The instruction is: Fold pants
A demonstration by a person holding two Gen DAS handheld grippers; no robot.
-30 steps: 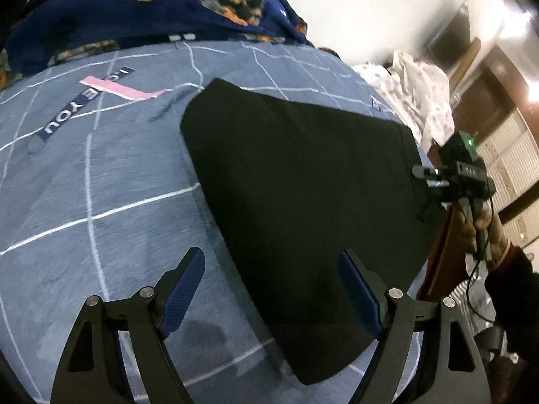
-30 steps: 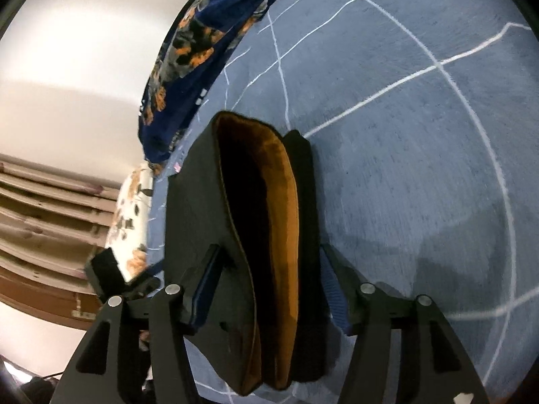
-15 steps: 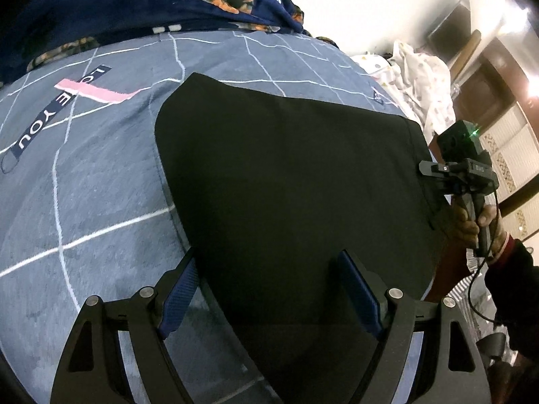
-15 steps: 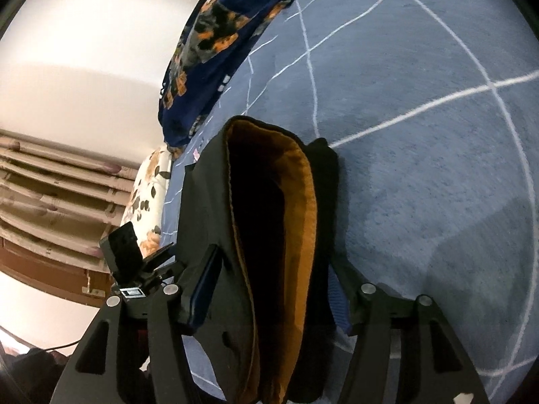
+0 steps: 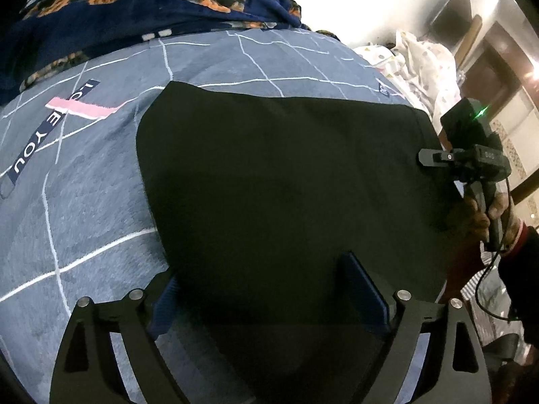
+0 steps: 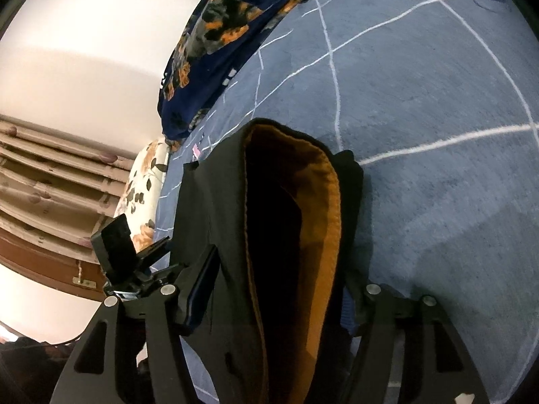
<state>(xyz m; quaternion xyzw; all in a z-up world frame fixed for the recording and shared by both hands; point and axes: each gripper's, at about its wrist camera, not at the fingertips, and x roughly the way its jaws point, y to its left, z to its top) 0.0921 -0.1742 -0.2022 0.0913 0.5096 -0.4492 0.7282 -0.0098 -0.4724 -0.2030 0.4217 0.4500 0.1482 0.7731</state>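
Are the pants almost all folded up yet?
Partly. The black pants already lie doubled on the blue bedspread. Now the left gripper straddles one end, its jaws having just opened wider, and the right gripper straddles the waist end, where the orange lining shows, its jaws also just opening. Neither clearly pinches yet. At least one more fold probably remains.

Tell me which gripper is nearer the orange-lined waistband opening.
Right. The right gripper straddles the orange-lined waistband opening; the left gripper is over the black pants at the opposite edge.
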